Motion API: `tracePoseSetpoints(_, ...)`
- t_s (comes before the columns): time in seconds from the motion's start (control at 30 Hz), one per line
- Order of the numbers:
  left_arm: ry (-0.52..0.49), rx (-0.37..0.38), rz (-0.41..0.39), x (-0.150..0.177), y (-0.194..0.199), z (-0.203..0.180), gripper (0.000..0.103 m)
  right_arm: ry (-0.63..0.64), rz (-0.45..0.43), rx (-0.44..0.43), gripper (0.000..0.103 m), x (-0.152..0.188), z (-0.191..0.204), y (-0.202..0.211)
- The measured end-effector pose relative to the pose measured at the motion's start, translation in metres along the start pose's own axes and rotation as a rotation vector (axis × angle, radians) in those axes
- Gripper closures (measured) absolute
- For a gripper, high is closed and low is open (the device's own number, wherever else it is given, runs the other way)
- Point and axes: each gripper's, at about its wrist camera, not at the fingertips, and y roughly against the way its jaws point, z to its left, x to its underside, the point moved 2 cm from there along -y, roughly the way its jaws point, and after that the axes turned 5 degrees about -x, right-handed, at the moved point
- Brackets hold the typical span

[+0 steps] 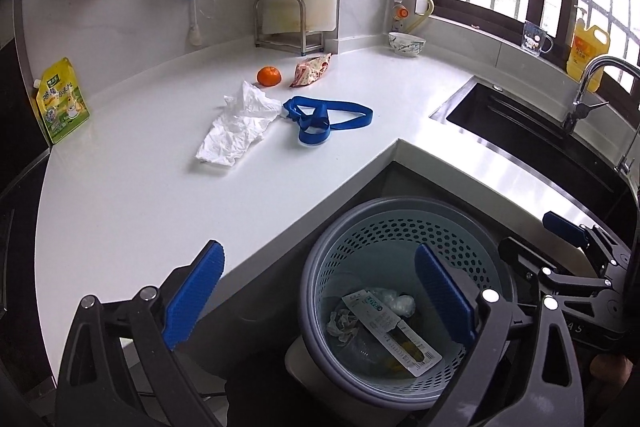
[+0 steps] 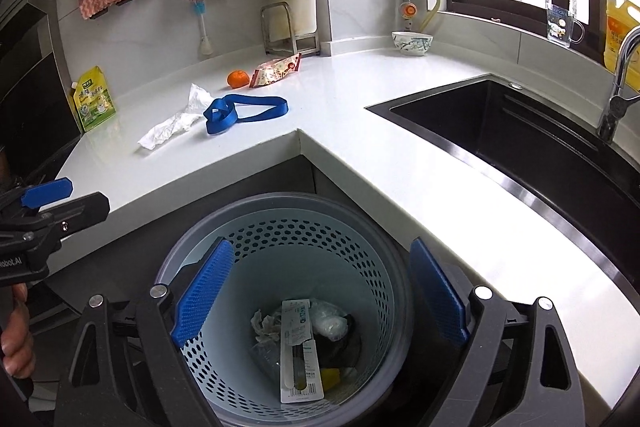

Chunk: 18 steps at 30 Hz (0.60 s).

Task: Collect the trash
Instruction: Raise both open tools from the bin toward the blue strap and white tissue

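Here, both tools hang over the perforated waste basket at the lower centre of each frame, the left tool and the right tool alike with jaws spread wide and nothing between their blue pads. The basket already holds a flat white blister card, a wad of crumpled paper and some clear film, while the trash not yet collected lies well apart on the white desk in the middle left of both frames: a crumpled white tissue, a tangled blue strap touching its right edge, and a printed snack wrapper just beside an orange. The risks from here are mostly of mistaken or untidy picks. The tissue and strap touch, so a grab at one may drag the other across the desk or off its edge. The thin, limp tissue could slip from the ribbed pads, or tear, if only a corner is pinched. The orange sits close enough to the wrapper to be nudged and sent rolling, and it is likely not trash at all. With two tools crowded over one basket, they could also knock together, or tip the basket on a hurried return, spilling what is already in it
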Motion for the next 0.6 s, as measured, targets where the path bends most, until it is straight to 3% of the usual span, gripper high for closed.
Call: tracePoseSetpoints(0.6, 0.043, -0.047, 0.011, -0.046, -0.043, 0.025, 0.009, -0.024, 0.002, -0.066, 0.017, -0.055, 0.001, -0.051)
